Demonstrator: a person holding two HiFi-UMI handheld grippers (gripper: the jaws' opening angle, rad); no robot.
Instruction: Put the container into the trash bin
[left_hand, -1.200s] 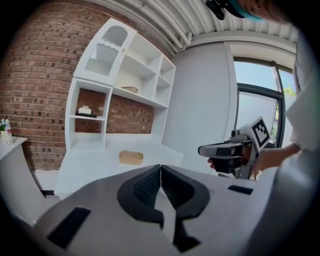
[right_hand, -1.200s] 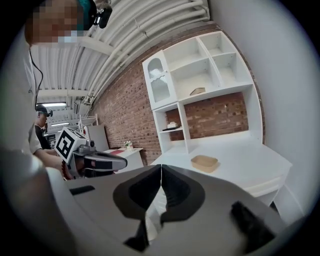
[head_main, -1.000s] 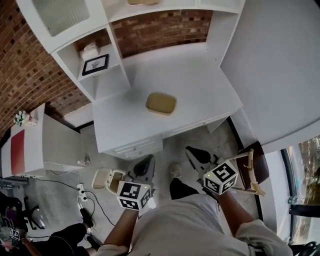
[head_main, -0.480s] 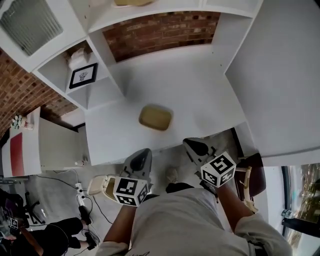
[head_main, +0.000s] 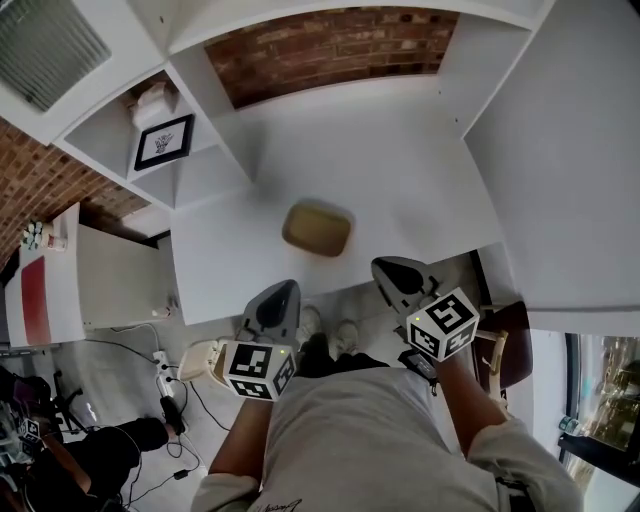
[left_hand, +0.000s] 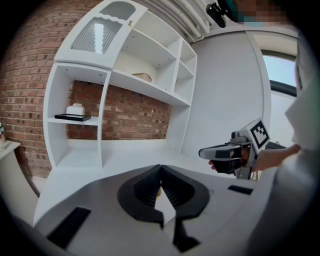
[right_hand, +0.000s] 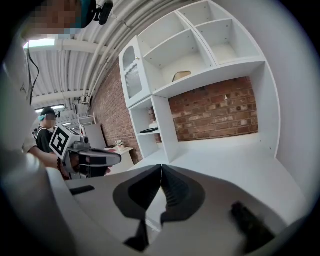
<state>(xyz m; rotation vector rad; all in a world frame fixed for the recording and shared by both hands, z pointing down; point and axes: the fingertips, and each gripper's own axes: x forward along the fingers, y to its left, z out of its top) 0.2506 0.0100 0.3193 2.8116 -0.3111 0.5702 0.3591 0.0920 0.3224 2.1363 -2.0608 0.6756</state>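
Observation:
A shallow tan container (head_main: 317, 228) lies on the white desk (head_main: 400, 160), close to its front edge. Both grippers hover at that edge, apart from the container. My left gripper (head_main: 281, 291) is just below and left of it, and its jaws (left_hand: 160, 172) are shut with nothing held. My right gripper (head_main: 386, 268) sits to the container's right, also shut and empty (right_hand: 161, 172). On the floor left of the left gripper stands a cream trash bin (head_main: 203, 361) with its lid open. Each gripper view shows the other gripper (left_hand: 220, 151) (right_hand: 100, 159).
White shelving rises at the desk's back and left, with a framed picture (head_main: 163, 141) in a cubby. A wooden chair (head_main: 497, 350) stands at the right. Cables and a power strip (head_main: 163, 385) lie by the bin. A person (head_main: 110, 450) sits low left.
The view has closed in on the desk. Both grippers have come forward from over the floor to the desk's front edge, near the container. Both jaws stay shut.

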